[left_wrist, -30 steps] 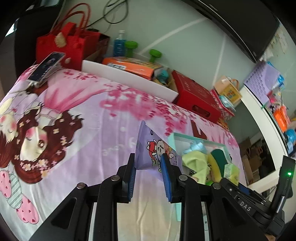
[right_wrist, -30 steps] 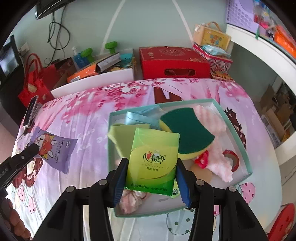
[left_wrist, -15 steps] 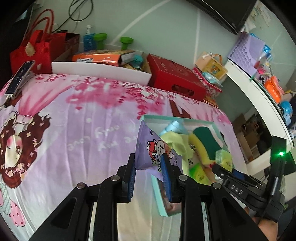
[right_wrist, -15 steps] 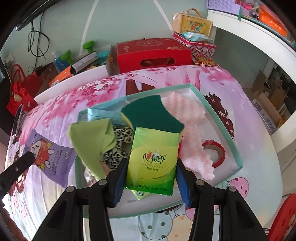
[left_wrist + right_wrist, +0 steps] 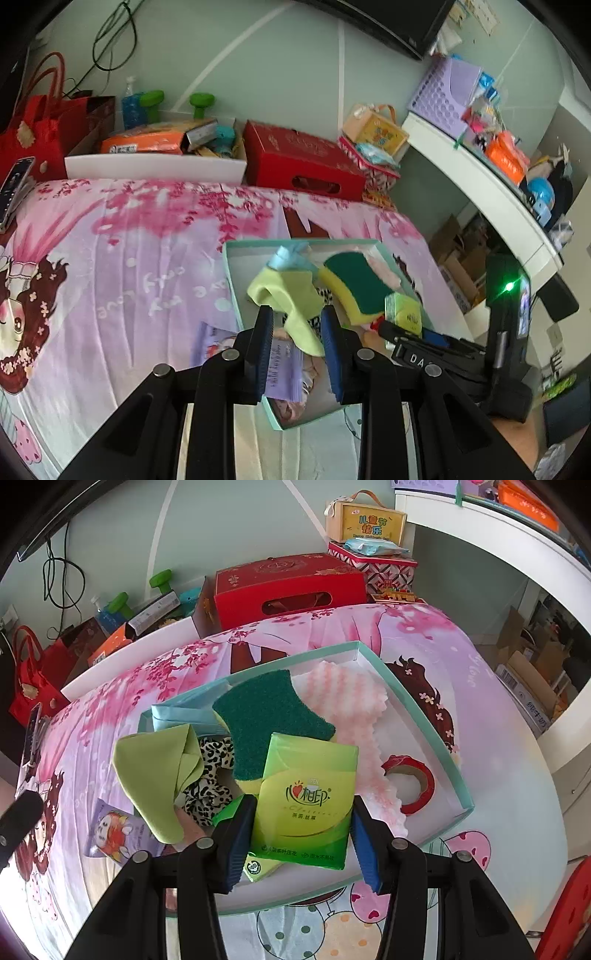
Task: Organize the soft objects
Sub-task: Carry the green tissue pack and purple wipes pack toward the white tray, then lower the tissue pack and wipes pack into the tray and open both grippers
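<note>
Over the near rim of the teal tray, left gripper with blue pads spread apart and clamping nothing. Purple baby-wipes packet lying loose just below and behind the left pad, draped across the tray's near-left edge, part on the pink printed bedspread; same packet in the right wrist view flat on the cloth just outside the tray's left wall. Yellow-green cloth showing in the gap between the left gripper's pads, hanging over the leopard-print scrunchie, not pinched by either pad. Further right inside the tray, green-and-yellow scrub sponge tilted up on the pile, light blue folded packet at the back-left corner behind it, pink wavy foam sheet along the right half, red tape roll flat by the right wall. Right gripper closed on the green tissue pack, one blue pad pressed to each long side, pack upright and facing the camera, held above the tray's near edge over a second green pack lying beneath it. Beyond the bed, red gift box against the wall.
</note>
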Action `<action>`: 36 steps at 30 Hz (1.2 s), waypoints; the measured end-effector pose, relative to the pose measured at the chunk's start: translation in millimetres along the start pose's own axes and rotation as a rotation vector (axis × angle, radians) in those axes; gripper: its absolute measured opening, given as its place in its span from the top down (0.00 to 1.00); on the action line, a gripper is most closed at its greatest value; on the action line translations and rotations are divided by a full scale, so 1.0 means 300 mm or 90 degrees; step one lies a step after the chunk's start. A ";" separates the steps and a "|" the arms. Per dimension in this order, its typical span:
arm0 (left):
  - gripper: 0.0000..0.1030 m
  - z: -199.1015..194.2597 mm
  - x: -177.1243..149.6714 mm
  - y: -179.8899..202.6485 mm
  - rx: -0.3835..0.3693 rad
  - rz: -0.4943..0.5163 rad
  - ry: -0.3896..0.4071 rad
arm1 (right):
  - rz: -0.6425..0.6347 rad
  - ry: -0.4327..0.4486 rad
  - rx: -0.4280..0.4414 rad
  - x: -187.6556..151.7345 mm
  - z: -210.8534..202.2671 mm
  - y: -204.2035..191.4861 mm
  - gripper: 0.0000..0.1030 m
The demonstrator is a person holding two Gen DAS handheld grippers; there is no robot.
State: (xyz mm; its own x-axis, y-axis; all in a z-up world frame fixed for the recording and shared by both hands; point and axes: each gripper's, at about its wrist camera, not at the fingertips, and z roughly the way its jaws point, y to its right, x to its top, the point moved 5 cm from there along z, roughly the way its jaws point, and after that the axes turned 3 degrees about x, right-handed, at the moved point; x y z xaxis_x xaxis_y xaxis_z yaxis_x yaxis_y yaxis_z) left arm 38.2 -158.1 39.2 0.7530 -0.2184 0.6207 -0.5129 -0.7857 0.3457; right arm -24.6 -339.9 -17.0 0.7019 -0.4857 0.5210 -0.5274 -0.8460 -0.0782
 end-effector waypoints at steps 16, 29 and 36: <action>0.72 0.113 -0.069 -0.316 0.056 -0.189 -0.075 | -0.001 -0.022 0.008 -0.014 0.033 0.002 0.49; 0.68 0.216 -0.156 -0.280 -0.029 -0.233 -0.154 | -0.005 -0.032 0.007 -0.019 0.049 0.002 0.48; 0.96 0.191 -0.137 -0.243 -0.077 -0.231 -0.137 | -0.004 -0.035 0.007 -0.021 0.054 0.004 0.48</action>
State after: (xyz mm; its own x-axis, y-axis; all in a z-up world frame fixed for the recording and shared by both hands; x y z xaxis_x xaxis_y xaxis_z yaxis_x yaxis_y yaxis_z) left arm 68.3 -124.9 -51.8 0.9555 -0.0663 0.2876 -0.2342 -0.7632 0.6022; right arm -22.0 -341.4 -34.1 0.7303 -0.4921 0.4739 -0.5183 -0.8510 -0.0849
